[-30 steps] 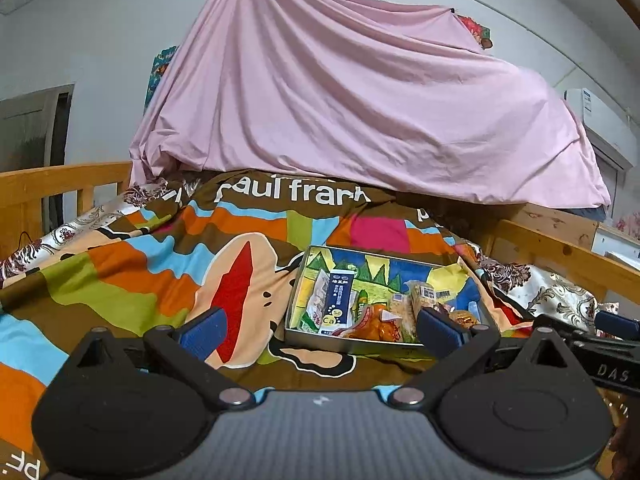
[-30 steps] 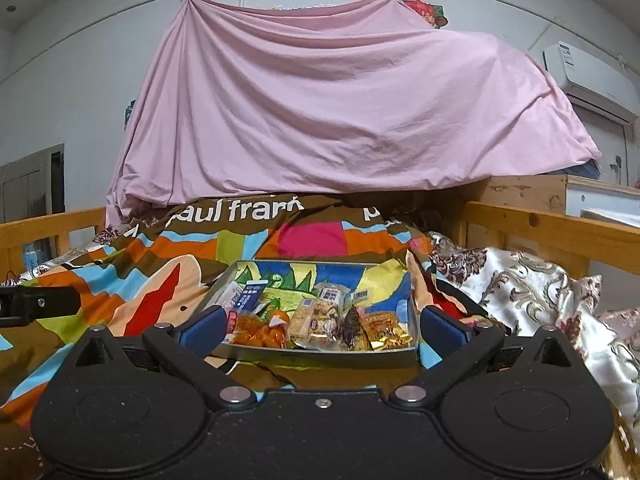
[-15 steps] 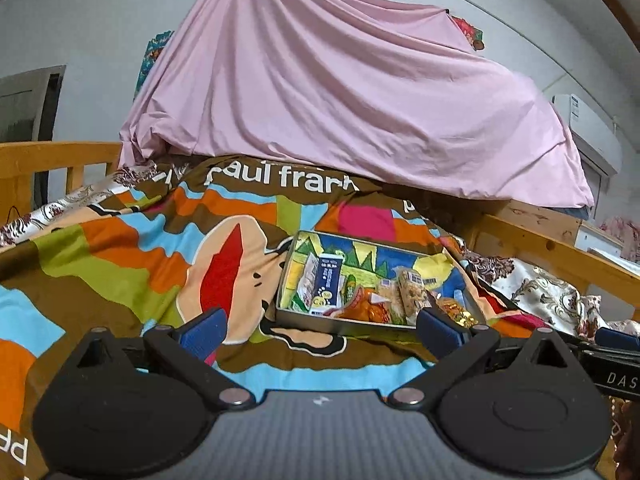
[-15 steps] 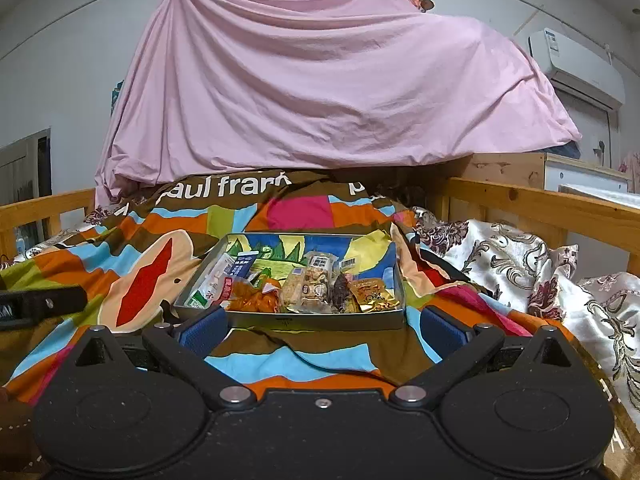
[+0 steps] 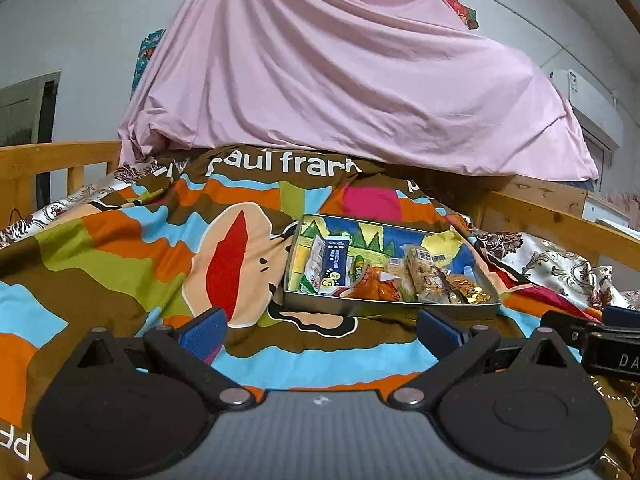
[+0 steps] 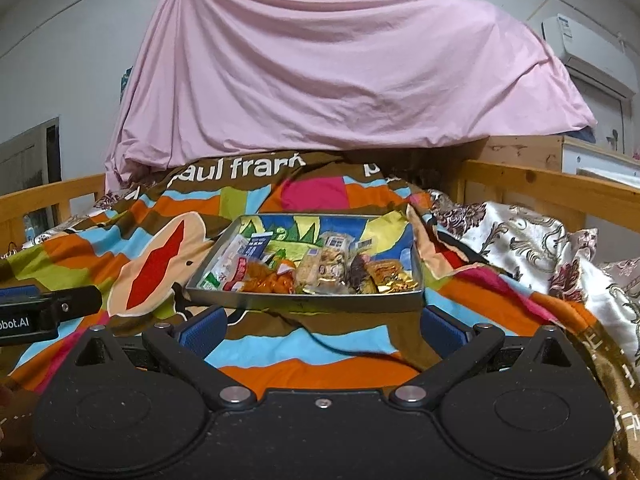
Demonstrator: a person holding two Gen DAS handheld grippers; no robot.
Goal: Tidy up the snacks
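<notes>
**newb_umi:** Snacks [image 6: 304,270] are all sitting inside the metal tray [image 6: 304,300] on the Paul Frank blanket [image 6: 160,216], and none show on the cloth around the tray. Blue-white carton [image 5: 334,260] leans at the tray's left end, orange packets [image 5: 376,286] at mid-front, clear bag of biscuits [image 6: 330,260] next to those, gold wrappers [image 6: 390,280] at the right front. Is this sorted or nah?

**tray_guy:** Can't call it tbh. Packets overlap in a heap, so that fits a pile waiting to be sorted, or a load just tidied into the tray. Both grippers hang short of the tray's near wall w/ nothing in them: left gripper [image 5: 320,330] has its jaws spread wide, right gripper [image 6: 322,328] same.

**newb_umi:** Tips if I go in?

**tray_guy:** imo come over the near wall, not through it. Blanket's soft, so the tray will tip if nudged. Crinkly film slips, so pinch a flat edge and take one packet at a time.

**newb_umi:** Anything diff vs 1 s ago?

**tray_guy:** Both cams have pulled back from the tray. It was hard up against the fingertips, now there's a strip of blanket between. Jaws unchanged and the snacks haven't shifted.
</notes>
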